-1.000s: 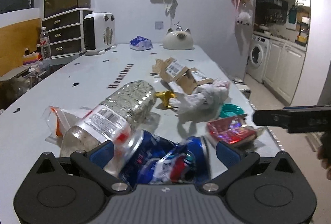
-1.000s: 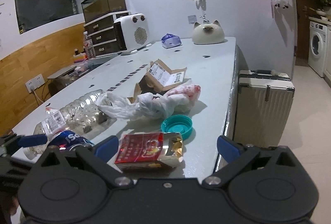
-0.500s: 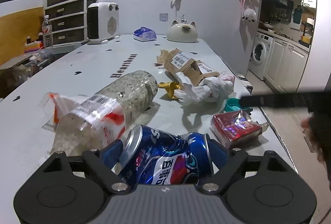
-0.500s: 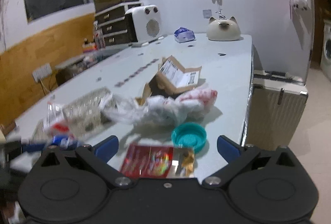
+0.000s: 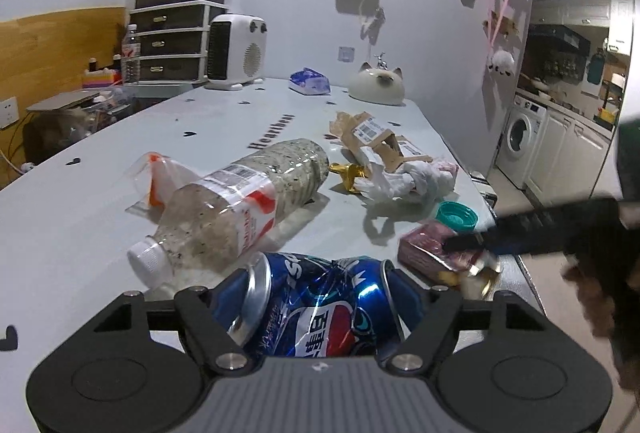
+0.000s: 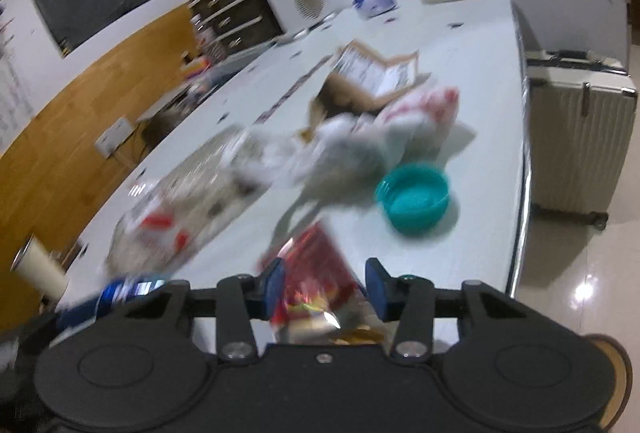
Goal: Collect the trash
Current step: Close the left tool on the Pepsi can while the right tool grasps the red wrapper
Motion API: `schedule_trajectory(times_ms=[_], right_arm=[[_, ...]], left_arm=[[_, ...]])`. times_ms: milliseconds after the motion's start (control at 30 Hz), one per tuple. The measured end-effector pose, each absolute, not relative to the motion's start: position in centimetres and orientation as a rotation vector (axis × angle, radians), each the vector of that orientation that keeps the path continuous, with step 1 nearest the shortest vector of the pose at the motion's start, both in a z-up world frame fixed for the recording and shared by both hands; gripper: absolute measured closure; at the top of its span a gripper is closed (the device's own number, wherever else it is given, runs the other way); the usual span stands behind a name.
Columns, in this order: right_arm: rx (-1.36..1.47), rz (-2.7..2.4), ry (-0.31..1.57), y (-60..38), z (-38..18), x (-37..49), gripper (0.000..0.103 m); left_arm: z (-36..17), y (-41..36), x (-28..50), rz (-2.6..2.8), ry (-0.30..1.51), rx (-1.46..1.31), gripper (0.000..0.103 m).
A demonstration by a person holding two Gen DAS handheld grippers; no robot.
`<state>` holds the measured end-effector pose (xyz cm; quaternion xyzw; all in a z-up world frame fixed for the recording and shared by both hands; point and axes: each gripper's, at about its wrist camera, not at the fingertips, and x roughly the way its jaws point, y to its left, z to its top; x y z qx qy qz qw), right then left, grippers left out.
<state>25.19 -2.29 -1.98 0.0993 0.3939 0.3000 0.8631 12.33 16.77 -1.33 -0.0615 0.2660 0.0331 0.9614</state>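
Observation:
A crushed blue cola can (image 5: 320,313) lies crosswise at the table's near edge. My left gripper (image 5: 320,285) is closing on it, and both pads touch its two ends. To the right lies a red snack packet (image 5: 424,245). My right gripper (image 6: 326,285) is closing on this packet (image 6: 316,265), which bunches up between the blue pads; that view is blurred. Behind the can lies a clear plastic bottle (image 5: 240,201). Further back are a knotted white plastic bag (image 5: 408,185), a teal cap (image 5: 456,217), torn cardboard (image 5: 372,137) and a gold wrapper (image 5: 348,173).
A clear bag with orange print (image 5: 164,173) lies left of the bottle on the white table (image 5: 80,233). At the far end stand a white heater (image 5: 236,53), a tissue pack (image 5: 310,85) and a cat-shaped ornament (image 5: 376,89). A pale suitcase (image 6: 576,137) stands beside the table's right edge.
Both grippers' jaws have narrowed, the left around the can, the right around the red packet. The right gripper has tilted down and come closer to the packet, which now looks squeezed.

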Motion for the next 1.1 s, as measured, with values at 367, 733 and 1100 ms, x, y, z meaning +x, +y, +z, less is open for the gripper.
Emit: schedule_trajectory(times_ms=[367,733,1100], right_arm=[[0.179,0.590,0.763,-1.8,-1.4,20.0,0.030],[0.097,0.356,0.765,3.9,-2.4,21.1,0.028],[0.112,0.401,0.755,1.3,-2.3,18.5,0.048]], left_arm=[[-1.3,16.8,10.5,0.145,0.538,-0.149,0.028],[-0.7,17.1,9.1,0.211,0.543,-0.146,0.028],[-0.3,17.0,8.4,0.229,0.539,-0.175,0.028]])
